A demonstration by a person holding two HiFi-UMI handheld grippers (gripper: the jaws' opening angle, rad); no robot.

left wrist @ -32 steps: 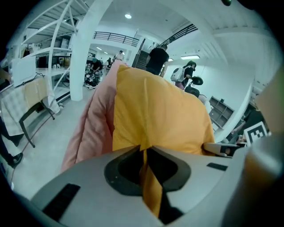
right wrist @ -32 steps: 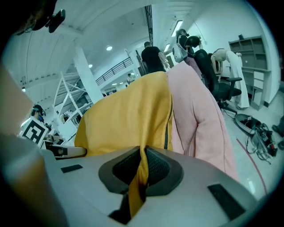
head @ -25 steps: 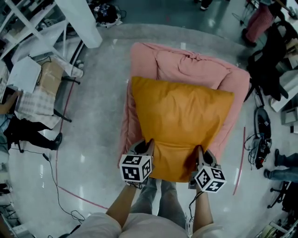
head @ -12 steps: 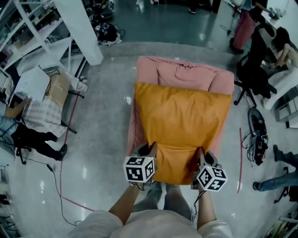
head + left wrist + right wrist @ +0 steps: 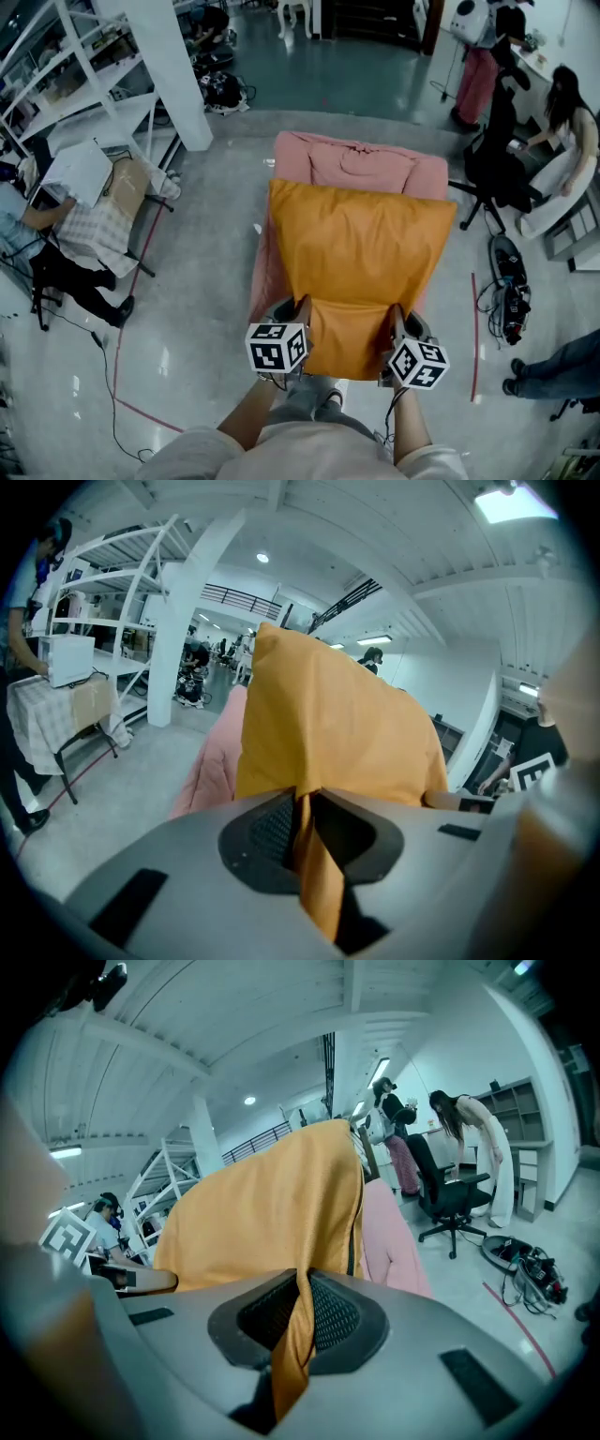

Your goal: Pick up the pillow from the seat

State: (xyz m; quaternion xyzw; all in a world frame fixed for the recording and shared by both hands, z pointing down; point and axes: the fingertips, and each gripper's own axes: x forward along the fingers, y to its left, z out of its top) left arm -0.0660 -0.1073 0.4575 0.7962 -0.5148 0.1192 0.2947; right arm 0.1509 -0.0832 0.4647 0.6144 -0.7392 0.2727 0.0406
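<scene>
A large orange pillow (image 5: 361, 253) hangs lifted in front of the pink seat (image 5: 352, 164), covering most of it in the head view. My left gripper (image 5: 298, 311) is shut on the pillow's near left edge, its fabric (image 5: 309, 855) pinched between the jaws. My right gripper (image 5: 398, 317) is shut on the near right edge, with a fold of orange cloth (image 5: 295, 1335) squeezed between its pads. In both gripper views the pillow (image 5: 337, 724) (image 5: 272, 1213) rises upright ahead, and the pink seat (image 5: 211, 761) (image 5: 389, 1237) shows behind it.
A white pillar (image 5: 173, 70) and white shelving (image 5: 56, 84) stand at the left, with a seated person (image 5: 47, 244) by a table. At the right are a black office chair (image 5: 492, 169), a person (image 5: 567, 131) and cables (image 5: 502, 291) on the floor. Red tape lines (image 5: 473, 333) mark the floor.
Both grippers have risen together with the pillow, which now hangs higher off the pink seat. The view has tilted up, showing more of the room beyond.
</scene>
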